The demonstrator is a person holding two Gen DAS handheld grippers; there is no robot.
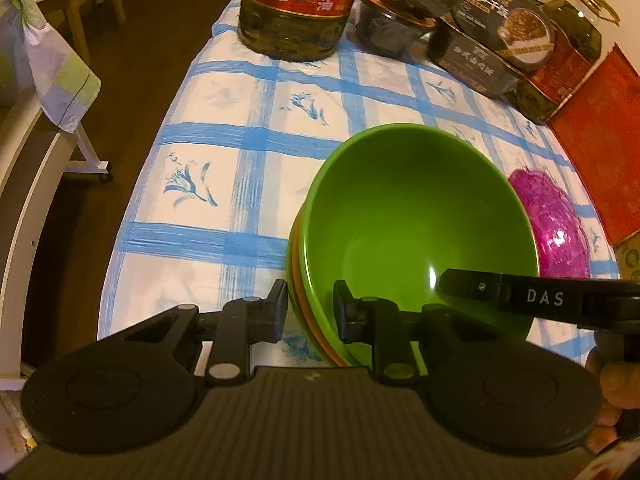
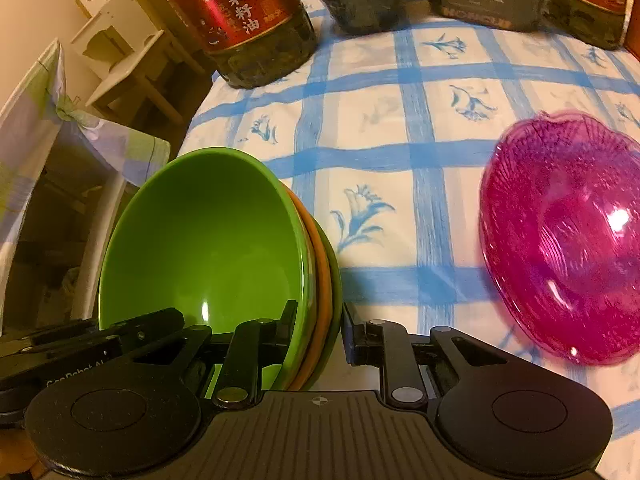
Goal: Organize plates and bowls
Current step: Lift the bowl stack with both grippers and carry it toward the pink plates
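Note:
A stack of nested bowls, green on top (image 1: 416, 224) with an orange one below, sits tilted over the blue-checked tablecloth. My left gripper (image 1: 310, 312) is shut on the stack's near left rim. My right gripper (image 2: 318, 332) is shut on the stack's right rim (image 2: 316, 280); the green bowl (image 2: 204, 240) fills the left of the right wrist view. The right gripper's body also shows in the left wrist view (image 1: 540, 300). A magenta clear plastic bowl (image 2: 568, 236) lies on the cloth to the right, also in the left wrist view (image 1: 552, 220).
A large oil bottle with a red label (image 1: 296, 8) stands at the table's far edge. Dark food boxes (image 1: 480, 36) are piled at the far right. A red mat (image 1: 600, 140) lies at the right. A chair with checked cloth (image 1: 52, 64) stands left of the table.

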